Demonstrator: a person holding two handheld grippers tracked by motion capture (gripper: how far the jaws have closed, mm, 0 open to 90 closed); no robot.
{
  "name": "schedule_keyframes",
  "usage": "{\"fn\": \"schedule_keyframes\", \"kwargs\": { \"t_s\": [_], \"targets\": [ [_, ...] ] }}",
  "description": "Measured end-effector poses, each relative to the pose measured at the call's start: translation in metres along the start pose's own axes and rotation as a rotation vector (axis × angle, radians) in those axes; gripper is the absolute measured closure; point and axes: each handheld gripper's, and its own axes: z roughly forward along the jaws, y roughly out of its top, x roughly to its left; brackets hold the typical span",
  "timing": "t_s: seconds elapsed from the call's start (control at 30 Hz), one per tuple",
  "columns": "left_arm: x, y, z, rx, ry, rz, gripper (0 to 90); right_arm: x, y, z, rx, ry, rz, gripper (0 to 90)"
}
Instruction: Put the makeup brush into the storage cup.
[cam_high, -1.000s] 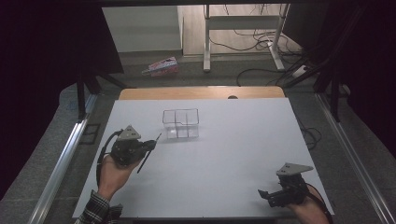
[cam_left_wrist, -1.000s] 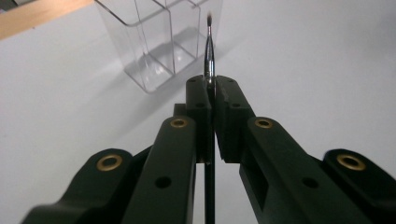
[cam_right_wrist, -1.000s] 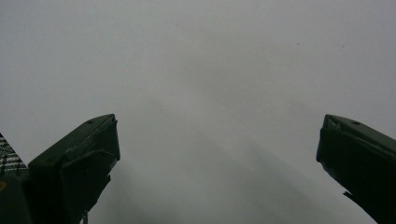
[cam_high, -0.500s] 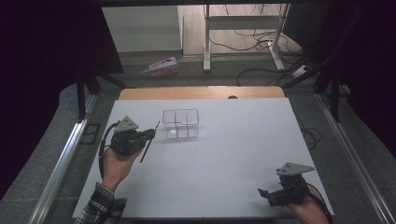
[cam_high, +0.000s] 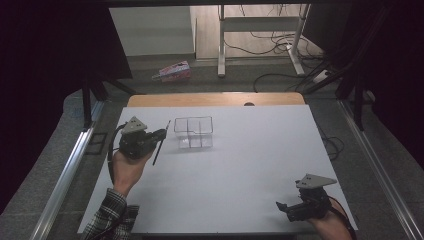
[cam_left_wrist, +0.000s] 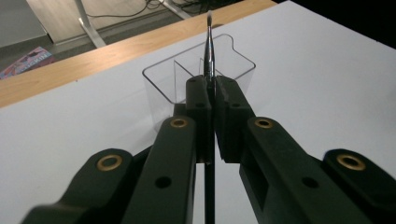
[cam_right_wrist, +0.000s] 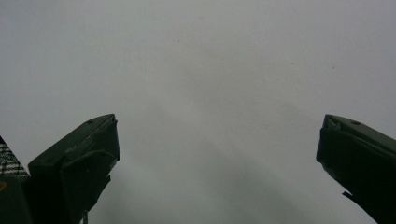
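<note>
Fingers of left gripper (cam_left_wrist: 211, 100) hide the brush's (cam_left_wrist: 208, 44) middle.

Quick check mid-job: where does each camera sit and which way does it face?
High view: above the near edge, looking forward and down on the table; both forearms and grippers show.
Left gripper view: on the left gripper, looking along shut jaws holding a brush toward the clear organizer.
Right gripper view: on the right gripper, open jaws over bare table.
Shared: high and left views show brush and organizer.
</note>
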Motion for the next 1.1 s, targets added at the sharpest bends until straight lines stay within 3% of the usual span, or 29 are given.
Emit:
{"fn": "schedule_keyframes", "kwargs": {
  "t_s": [1.1],
  "targets": [
    [0.014,0.035,0.021,-0.094,0.037,-0.040,85.5,0.000,-0.001,0.002,0.021,0.006,-0.003,0.0]
  ]
}}
